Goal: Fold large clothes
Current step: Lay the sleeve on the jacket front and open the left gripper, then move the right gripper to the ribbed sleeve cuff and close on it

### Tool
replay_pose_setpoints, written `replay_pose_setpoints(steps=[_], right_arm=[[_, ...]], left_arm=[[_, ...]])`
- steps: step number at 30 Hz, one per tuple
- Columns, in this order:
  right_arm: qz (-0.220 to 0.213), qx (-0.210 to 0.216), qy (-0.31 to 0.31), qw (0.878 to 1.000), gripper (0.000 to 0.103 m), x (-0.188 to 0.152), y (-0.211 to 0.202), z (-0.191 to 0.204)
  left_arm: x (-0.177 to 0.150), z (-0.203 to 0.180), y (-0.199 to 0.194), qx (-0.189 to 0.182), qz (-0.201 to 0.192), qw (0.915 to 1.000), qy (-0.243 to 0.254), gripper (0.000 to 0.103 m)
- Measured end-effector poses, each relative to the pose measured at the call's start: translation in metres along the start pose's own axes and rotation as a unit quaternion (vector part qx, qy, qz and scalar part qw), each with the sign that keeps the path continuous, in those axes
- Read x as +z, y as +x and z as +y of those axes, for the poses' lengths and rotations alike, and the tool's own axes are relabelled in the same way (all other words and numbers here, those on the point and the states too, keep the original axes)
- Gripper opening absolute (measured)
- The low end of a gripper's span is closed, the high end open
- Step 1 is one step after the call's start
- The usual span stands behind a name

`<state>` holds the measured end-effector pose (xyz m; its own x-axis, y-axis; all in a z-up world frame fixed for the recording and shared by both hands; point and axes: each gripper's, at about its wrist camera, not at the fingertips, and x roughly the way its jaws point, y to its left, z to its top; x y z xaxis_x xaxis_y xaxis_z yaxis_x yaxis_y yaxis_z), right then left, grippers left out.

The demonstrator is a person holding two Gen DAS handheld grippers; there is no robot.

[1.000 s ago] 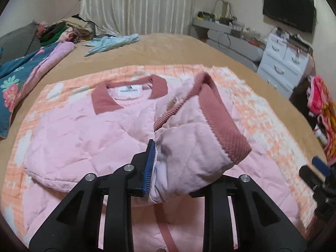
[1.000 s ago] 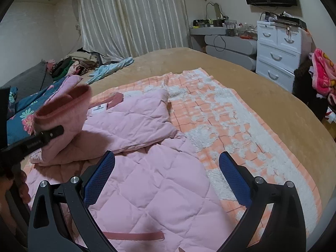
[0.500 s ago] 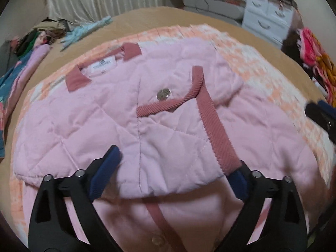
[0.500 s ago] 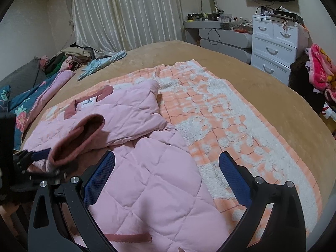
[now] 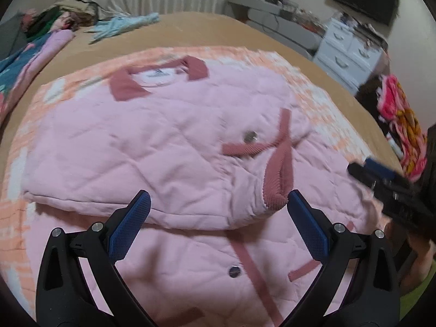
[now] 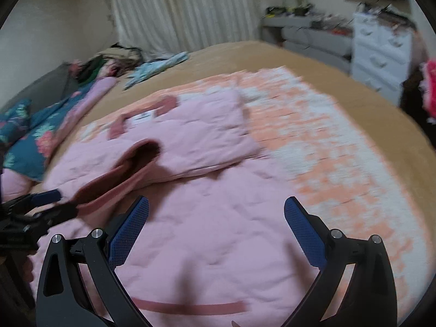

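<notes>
— Jaws on my left gripper (image 5: 218, 207) stand wide apart, blue pads on either side of the folded sleeve and touching nothing. Its dusty-rose ribbed cuff (image 5: 278, 179) lies just inside the right-hand pad.

— Where's the garment itself?

— Spread on the orange-and-white checked blanket (image 5: 321, 100), which lies over the tan bedspread (image 5: 190, 30). It's a pale pink quilted jacket (image 5: 141, 141) with a dusty-rose collar (image 5: 128, 84) at the far end and a silver snap button (image 5: 250, 136) on the sleeve. Both sleeves are folded in across the chest, and the lower body lies flat toward me.

— And your right side?

— My right gripper (image 6: 216, 211) is wide open too, hovering over the jacket's lower panel (image 6: 218, 231), nothing between the pads. From that view the left one shows at the left edge, by the open cuff (image 6: 128, 169). A dusty-rose band (image 6: 190, 306) crosses the fabric nearest me. White drawers (image 6: 381, 54) stand far right.
</notes>
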<state>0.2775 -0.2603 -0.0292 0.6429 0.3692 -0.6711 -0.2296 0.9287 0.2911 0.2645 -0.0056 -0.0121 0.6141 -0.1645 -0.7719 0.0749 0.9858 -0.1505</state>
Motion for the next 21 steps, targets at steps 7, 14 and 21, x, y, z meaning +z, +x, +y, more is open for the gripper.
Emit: replay_pose_setpoints(steps=[7,14,21], right_arm=[[0.022,0.041,0.025,0.999,0.099,0.006,0.019,0.029],[0.076,0.027,0.007,0.997,0.099,-0.003,0.052,0.051],[0.115,0.042,0.039,0.992,0.099,-0.023,0.09,0.057]], left_arm=[[0.005,0.018,-0.026,-0.013,-0.033,0.9993,-0.009,0.094],[0.003,0.064,-0.034,0.031,-0.041,0.997,-0.057,0.094],[-0.006,0.112,-0.049,0.054,-0.055,0.9911,-0.109,0.094]])
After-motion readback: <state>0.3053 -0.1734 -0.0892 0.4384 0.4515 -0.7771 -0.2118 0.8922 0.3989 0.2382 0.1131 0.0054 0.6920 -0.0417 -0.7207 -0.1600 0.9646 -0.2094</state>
